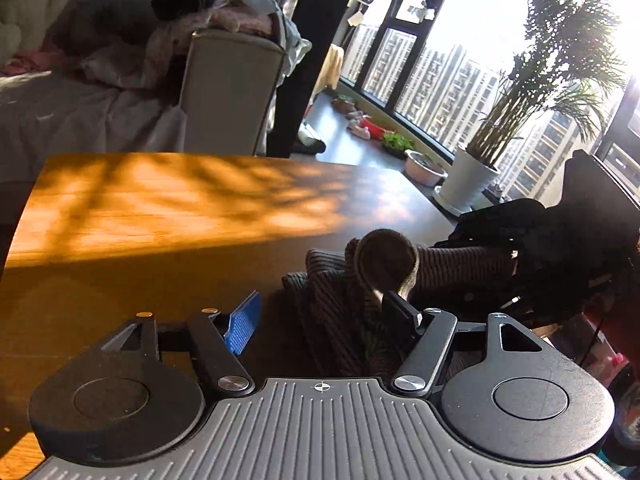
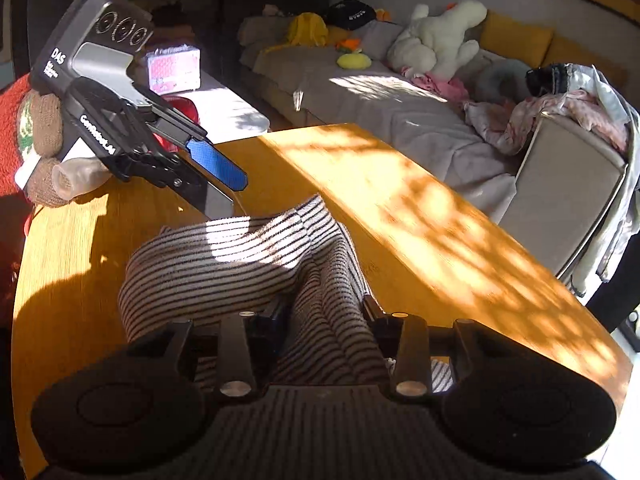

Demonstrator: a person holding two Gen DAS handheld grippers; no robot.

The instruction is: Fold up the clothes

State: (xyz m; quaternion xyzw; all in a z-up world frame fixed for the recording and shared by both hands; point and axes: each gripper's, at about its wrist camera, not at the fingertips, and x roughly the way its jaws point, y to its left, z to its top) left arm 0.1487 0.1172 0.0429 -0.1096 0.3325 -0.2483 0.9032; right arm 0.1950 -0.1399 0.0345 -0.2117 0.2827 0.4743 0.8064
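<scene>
Writing: "DAS" on the left gripper (image 2: 218,168) body; other print too small to read.
Count: one striped garment (image 2: 248,256), two grippers.
Garment: bunched on the table (image 2: 420,220).
Right gripper (image 2: 326,312): clenched on the garment.
Left gripper: fingers spread, garment between them.
Around: sofa (image 2: 380,100), one white plush (image 2: 436,40), one potted palm (image 1: 472,176).

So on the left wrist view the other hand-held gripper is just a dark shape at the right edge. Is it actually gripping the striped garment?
Observer: Yes. On the right wrist view, the striped garment is bunched between the fingers of the right hand-held gripper, which are closed on it.
Operator: And what is carrying my left one?
Observer: A gloved hand, in brown knit with a red sleeve behind it, holds the left hand-held gripper. Its jaws are apart.
</scene>
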